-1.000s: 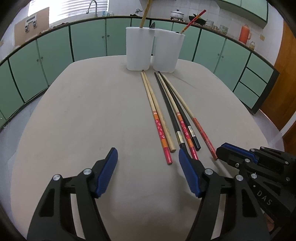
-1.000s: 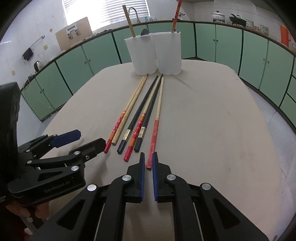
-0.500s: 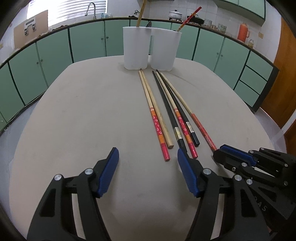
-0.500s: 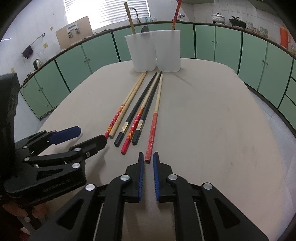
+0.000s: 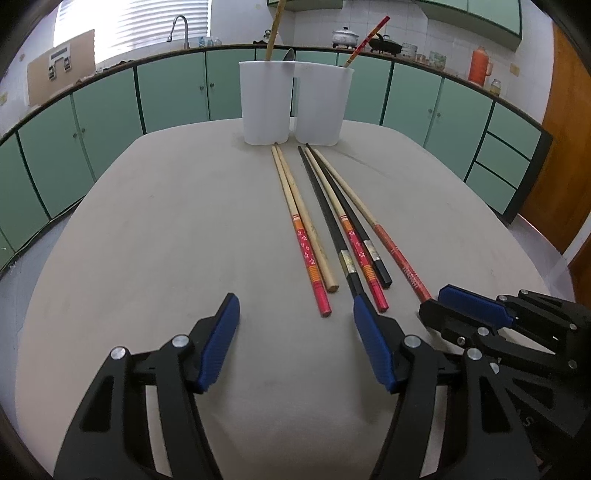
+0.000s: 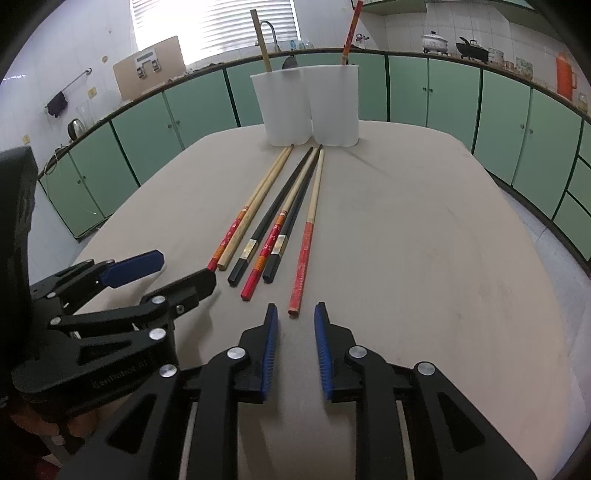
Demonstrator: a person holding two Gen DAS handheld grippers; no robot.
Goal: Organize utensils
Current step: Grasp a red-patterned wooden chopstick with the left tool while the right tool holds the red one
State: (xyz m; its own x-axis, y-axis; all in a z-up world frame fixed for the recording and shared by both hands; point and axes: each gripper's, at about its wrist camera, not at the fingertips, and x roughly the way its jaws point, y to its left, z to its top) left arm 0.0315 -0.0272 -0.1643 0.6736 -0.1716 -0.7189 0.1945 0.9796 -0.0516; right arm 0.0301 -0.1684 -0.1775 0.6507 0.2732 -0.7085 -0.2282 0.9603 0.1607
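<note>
Right gripper [image 6: 295,317] fingers [image 6: 269,350] narrow and opening, nothing between the pads; the near end of the red chopstick [image 6: 303,258] lies on the counter [image 6: 424,258] just ahead of the gap, not touched. Left gripper [image 5: 293,310] fingers [image 5: 218,343] wide, empty, low over the counter; its right finger tip sits at the near end of a black chopstick [image 5: 328,221], contact cannot be told.

In the right view the left gripper [image 6: 162,269] shows at the left edge, jaws spread, a hand [image 6: 55,424] under it. In the left view the right gripper [image 5: 436,306] shows at the right, its tip at the end of the red chopstick [image 5: 402,262].

Six chopsticks [image 5: 332,229] lie flat side by side on the counter, tips toward the holders:
- left pair: one red-patterned [image 5: 306,254], one plain wood [image 5: 314,236], touching
- middle: two black with a red-patterned one between
- right: the red one, slightly apart

Two white holders [image 5: 295,103] stand touching at the far end of the counter, just beyond the chopstick tips. Left holder has a wood chopstick [image 5: 275,29] and a spoon [image 5: 289,55]; right holder has a red chopstick [image 5: 365,40], tilted. Green cabinets [image 5: 177,92] behind
</note>
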